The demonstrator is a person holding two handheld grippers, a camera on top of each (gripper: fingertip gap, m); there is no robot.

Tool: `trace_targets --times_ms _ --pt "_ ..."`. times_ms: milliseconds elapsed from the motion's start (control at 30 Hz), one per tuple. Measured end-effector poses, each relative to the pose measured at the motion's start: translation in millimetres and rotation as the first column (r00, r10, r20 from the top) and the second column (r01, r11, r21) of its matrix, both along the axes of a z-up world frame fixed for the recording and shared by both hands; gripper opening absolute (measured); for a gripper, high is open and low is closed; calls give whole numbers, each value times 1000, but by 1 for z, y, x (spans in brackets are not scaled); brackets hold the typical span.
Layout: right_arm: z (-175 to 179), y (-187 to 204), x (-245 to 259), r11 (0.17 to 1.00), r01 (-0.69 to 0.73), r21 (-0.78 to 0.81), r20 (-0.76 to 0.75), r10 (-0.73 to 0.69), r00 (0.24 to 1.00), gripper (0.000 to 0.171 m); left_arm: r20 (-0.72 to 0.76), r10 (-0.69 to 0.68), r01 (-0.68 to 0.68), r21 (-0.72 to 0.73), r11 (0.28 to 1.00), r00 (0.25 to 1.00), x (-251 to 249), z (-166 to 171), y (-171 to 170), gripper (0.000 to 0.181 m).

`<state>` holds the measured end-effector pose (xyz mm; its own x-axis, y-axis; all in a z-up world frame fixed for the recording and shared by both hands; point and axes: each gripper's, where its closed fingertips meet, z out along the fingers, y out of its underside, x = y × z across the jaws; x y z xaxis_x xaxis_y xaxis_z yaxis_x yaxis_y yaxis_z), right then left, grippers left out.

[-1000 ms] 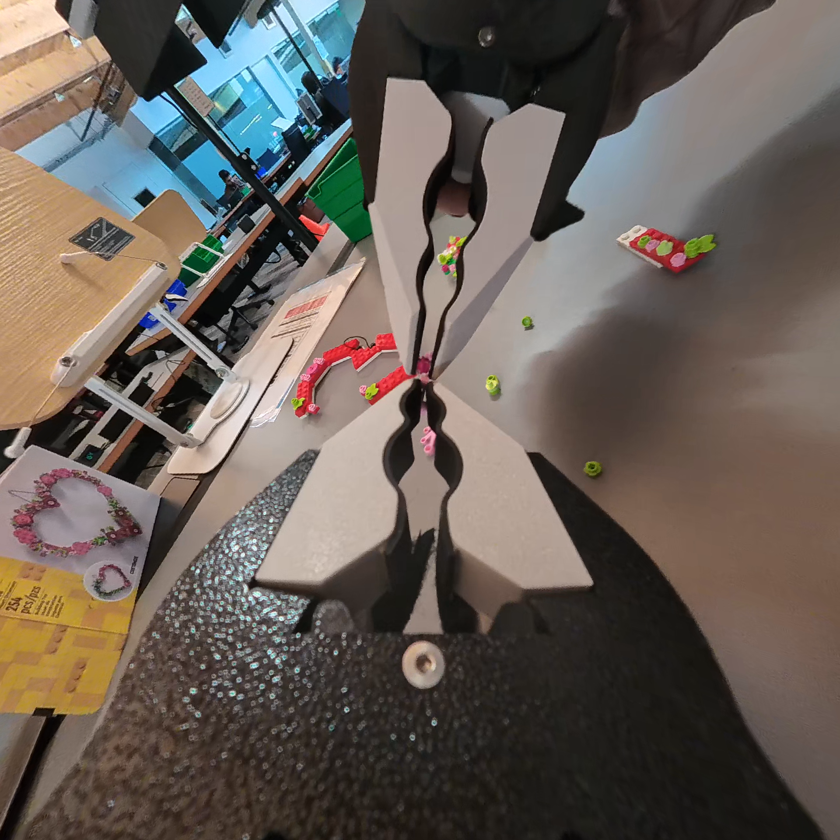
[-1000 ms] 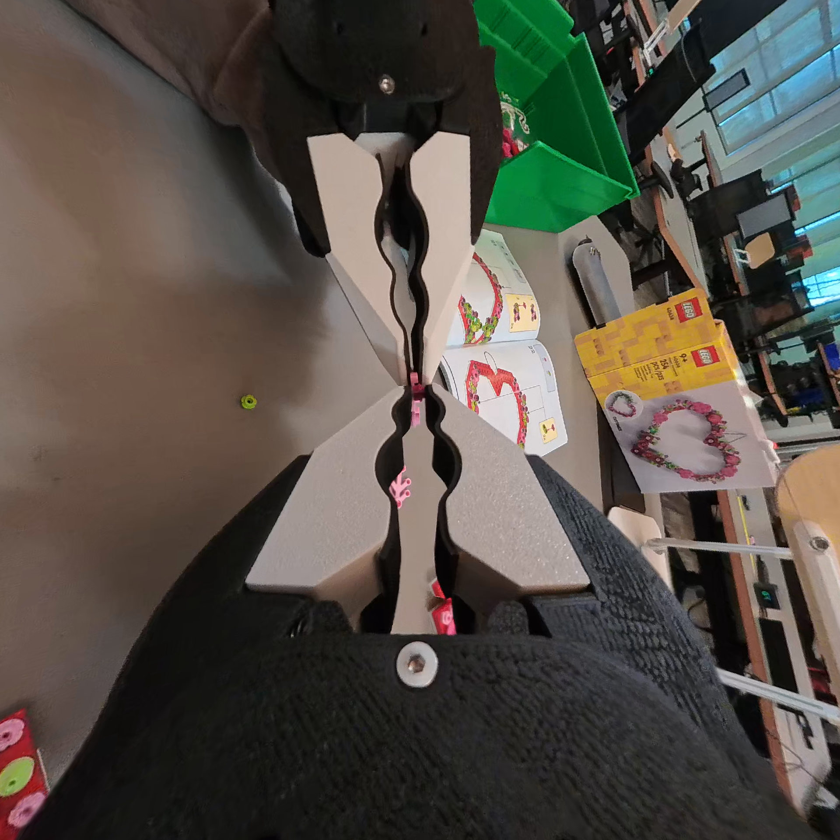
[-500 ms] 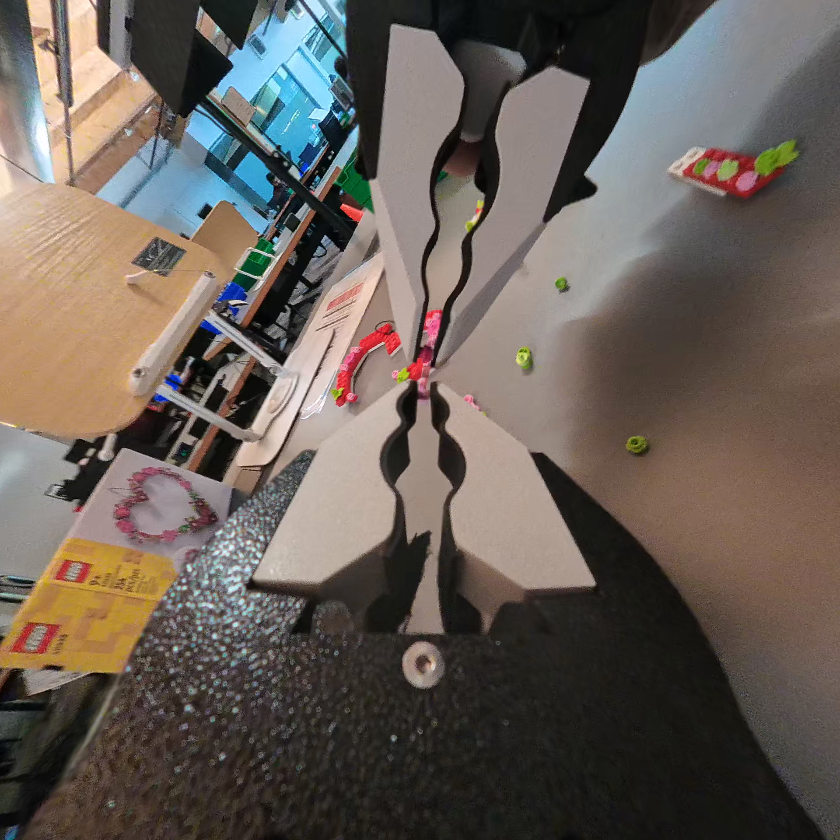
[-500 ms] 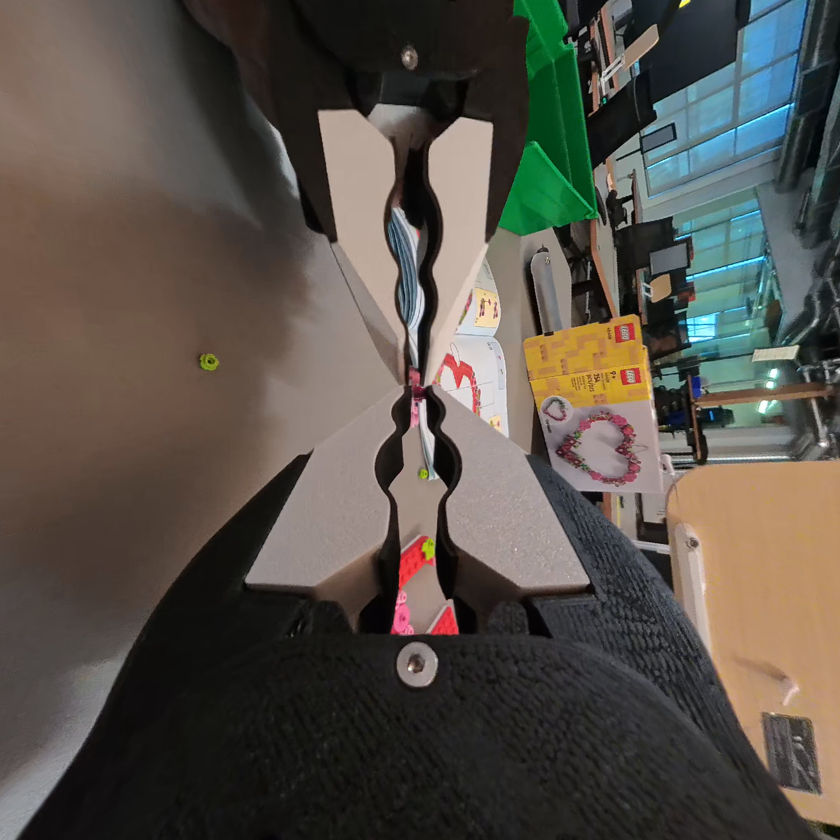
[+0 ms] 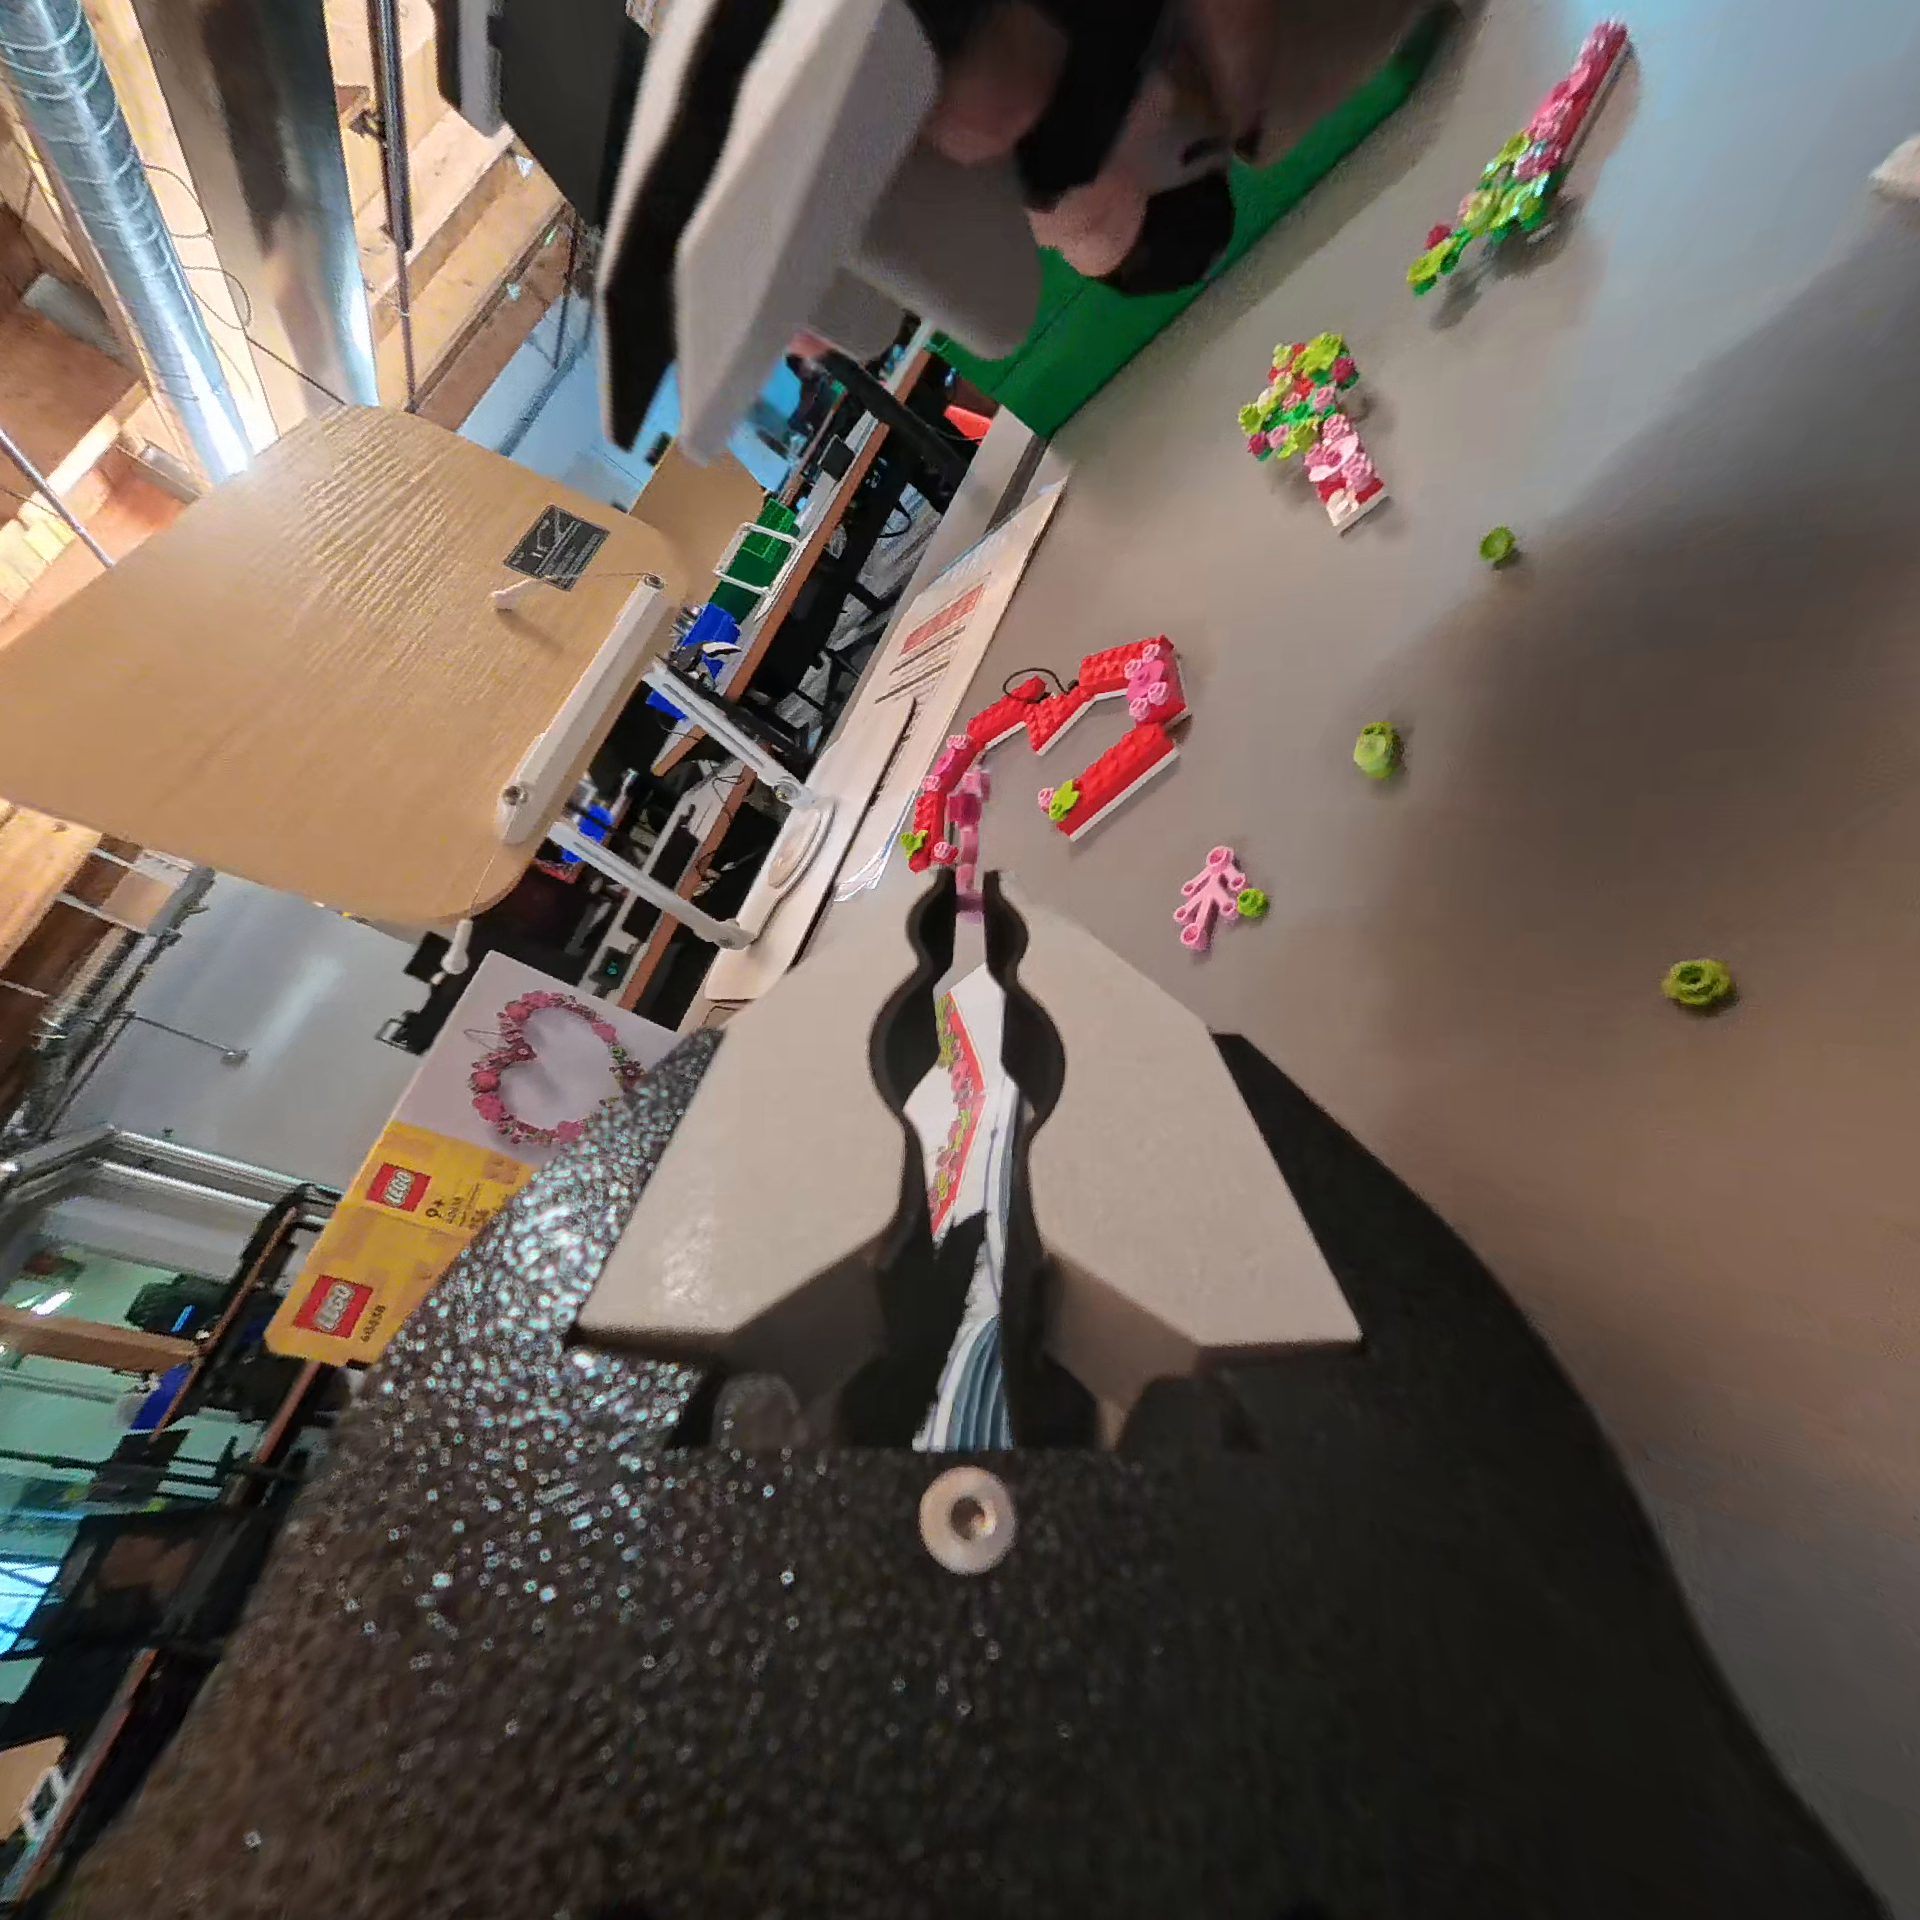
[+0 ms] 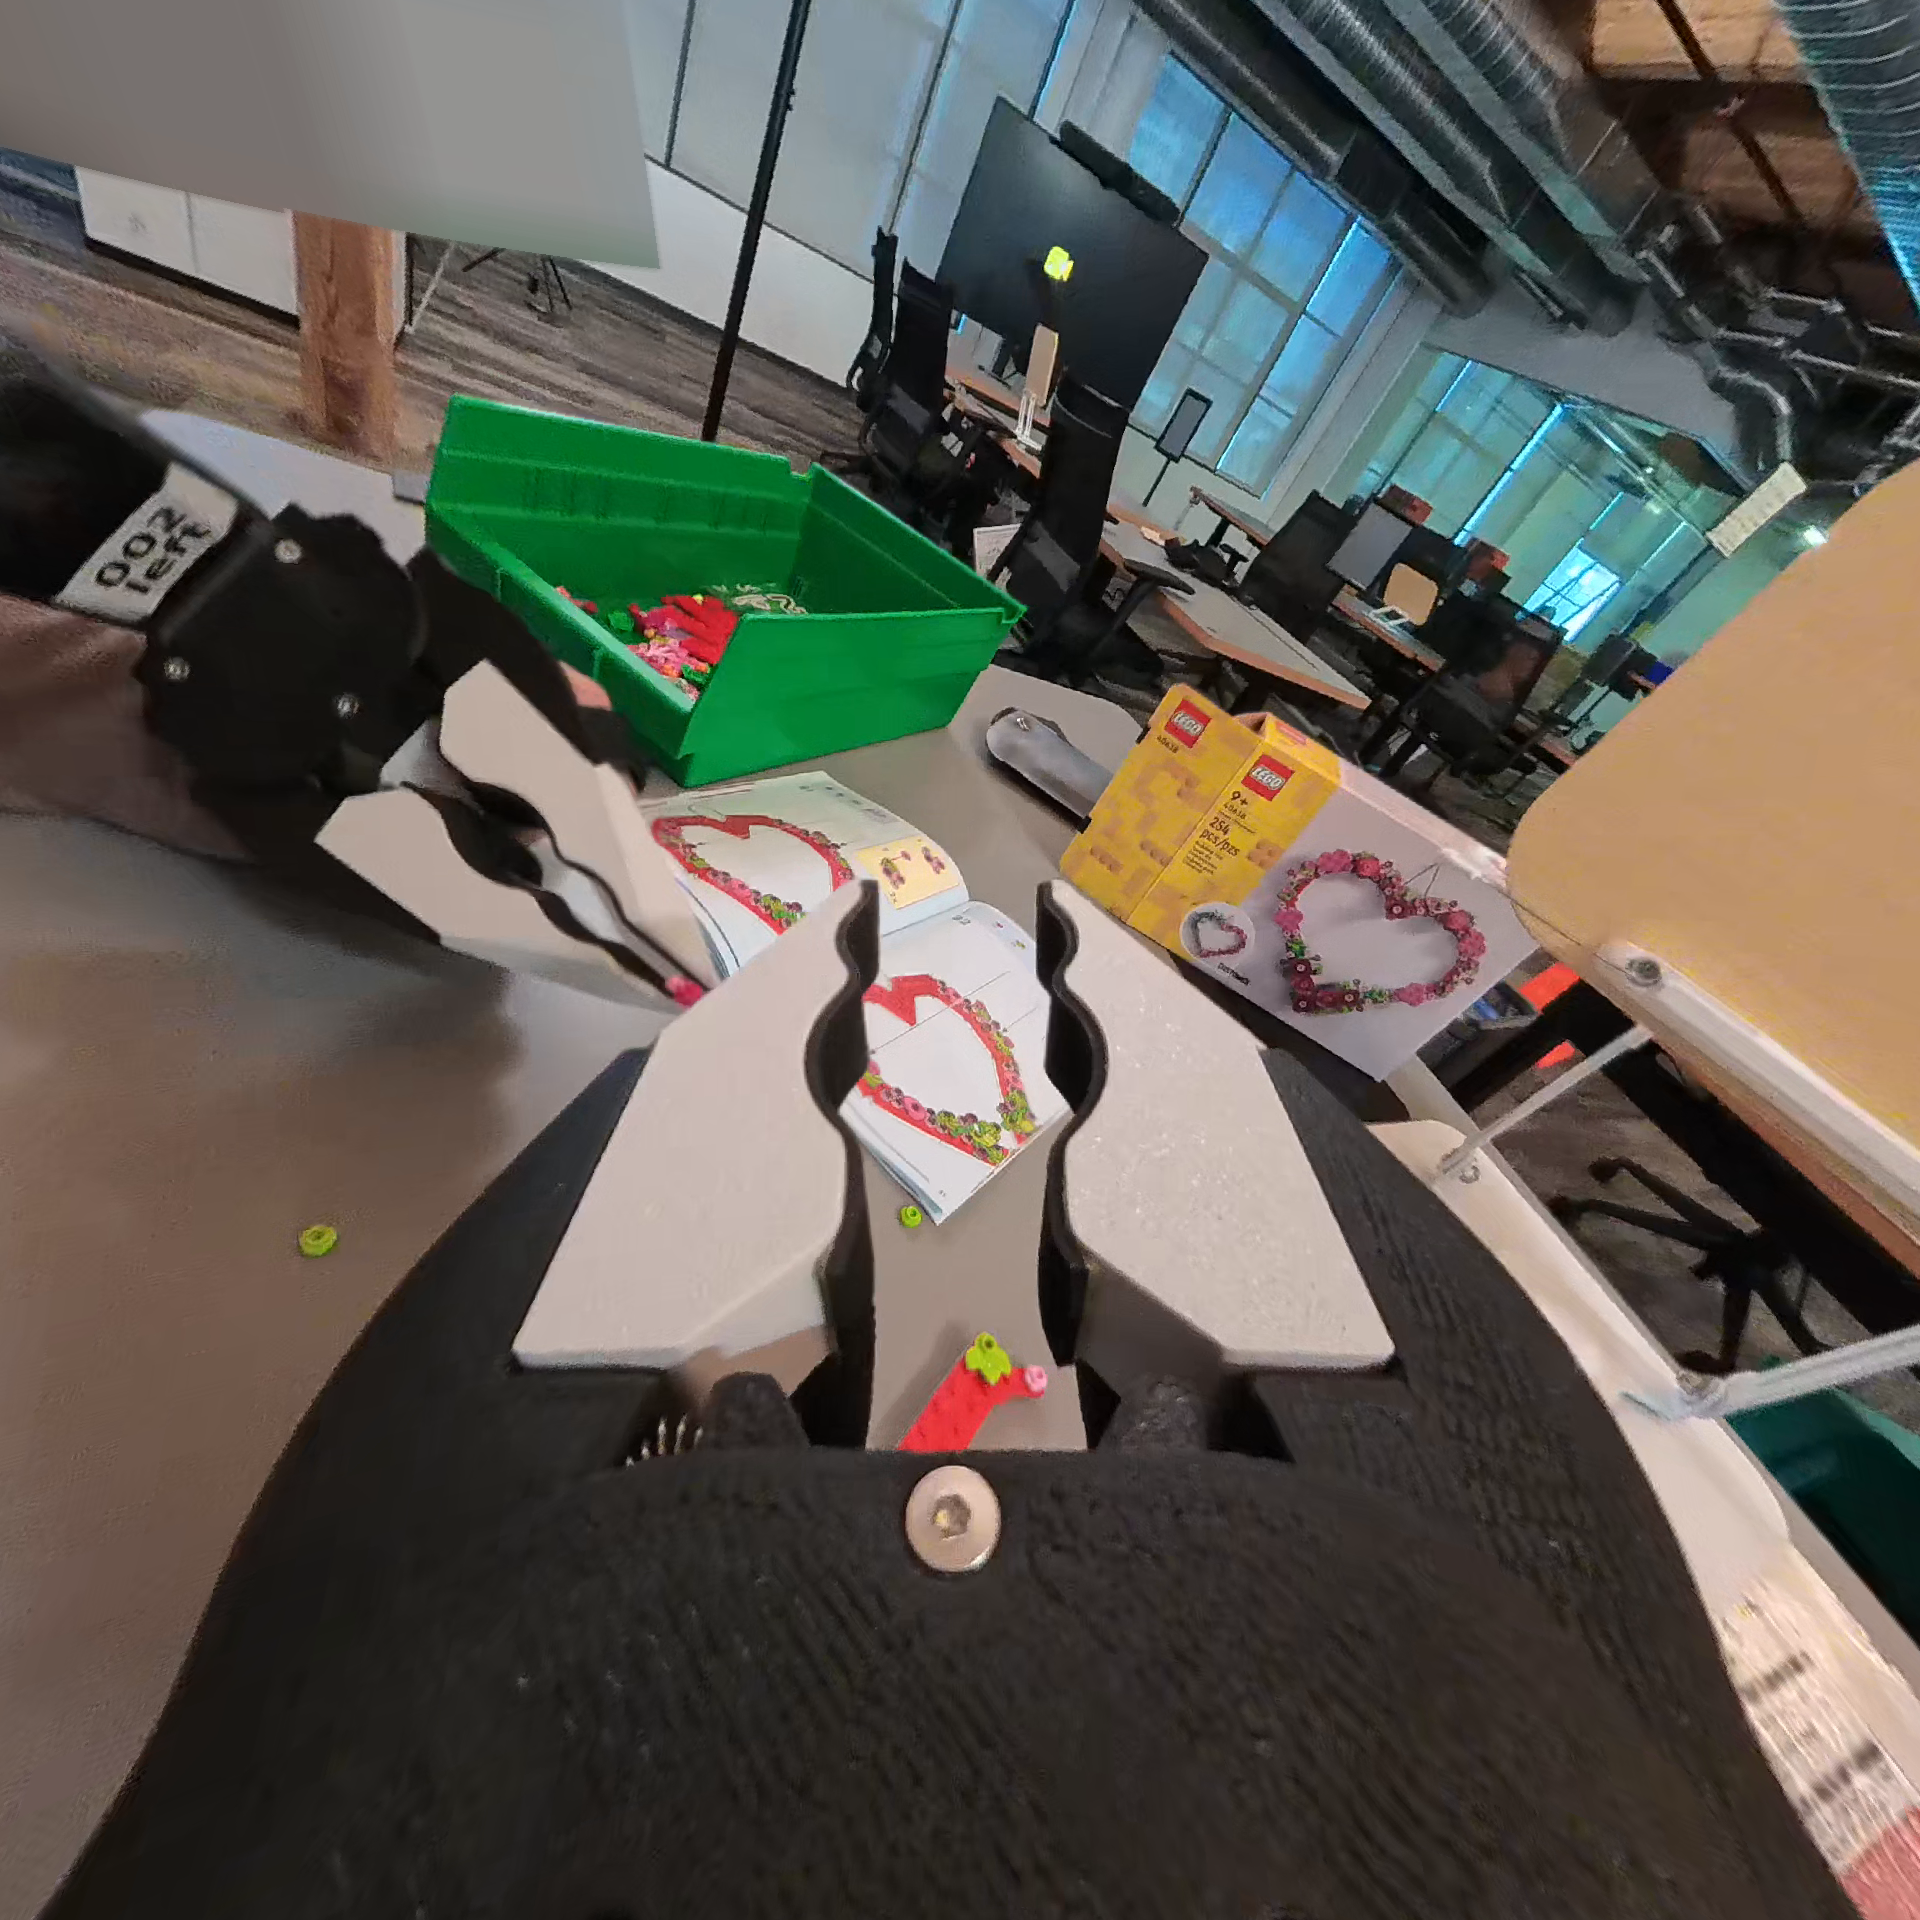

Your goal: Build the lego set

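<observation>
My left gripper (image 5: 968, 891) is shut on a small pink lego piece (image 5: 970, 900), held above the grey table. In the right wrist view the left gripper (image 6: 681, 987) shows at the left, with the pink piece (image 6: 684, 990) at its tips. My right gripper (image 6: 956, 906) is open and empty, and it appears blurred at the top of the left wrist view (image 5: 790, 208). Red curved heart segments (image 5: 1081, 727) with pink flowers lie on the table beyond the left gripper. A pink stem piece (image 5: 1210, 899) lies near them.
A green bin (image 6: 831, 644) of loose pieces stands at the back. An open instruction booklet (image 6: 935, 1049) and the yellow-and-white set box (image 6: 1299, 862) lie beyond the right gripper. Lime studs (image 5: 1379, 748) (image 6: 317, 1240) and flower assemblies (image 5: 1309, 426) are scattered on the table. A red piece (image 6: 971, 1392) lies under the right gripper.
The two grippers were tip to tip on the pink piece. The right gripper has opened, let go and swung away; the left still holds the piece.
</observation>
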<state>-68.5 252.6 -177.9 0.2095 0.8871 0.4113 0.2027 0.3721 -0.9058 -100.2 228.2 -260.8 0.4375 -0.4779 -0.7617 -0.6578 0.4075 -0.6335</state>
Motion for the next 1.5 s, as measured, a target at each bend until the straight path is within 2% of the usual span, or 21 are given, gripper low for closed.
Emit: trace_targets --times_ms 200,333,600,700,767,867,1000,1100,1167,1233,1333,1500 --pt "0 -6 -12 999 -5 -42 10 5 1000 27 5 40 -41 91 995 999 -3 2 7 3" --pt "14 -23 -2 998 13 -63 -74 -18 997 27 9 55 -56 117 992 998 -7 2 11 3" --pt "4 -28 54 977 210 -23 -164 -211 964 27 27 81 -83 80 993 996 -14 -2 19 3" --pt "7 -13 88 936 351 39 -267 -329 906 25 49 89 -92 66 994 995 -18 -2 21 3" --pt "11 0 116 882 462 91 -344 -407 846 24 68 88 -92 51 994 994 -19 -1 22 3" --pt "13 14 153 794 589 150 -374 -506 777 23 69 77 -80 48 996 995 -17 -1 20 3" --pt "12 32 191 713 693 110 -377 -615 693 16 -24 22 -21 32 999 999 -5 -13 11 3" --pt "10 38 210 694 716 74 -394 -639 661 15 -108 -15 22 58 998 994 5 -19 2 3" --pt "4 41 219 670 735 99 -381 -657 650 15 -186 0 23 120 992 983 7 -21 0 3" --pt "-8 46 225 640 755 141 -345 -683 643 13 -258 -12 45 119 992 966 9 -31 -1 3" --pt "-25 51 230 595 785 171 -318 -721 616 8 -330 -34 64 81 995 943 9 -43 -3 3" --pt "-38 53 223 590 777 220 -259 -733 630 6 -407 -102 67 -100 993 908 4 -72 -7 3"
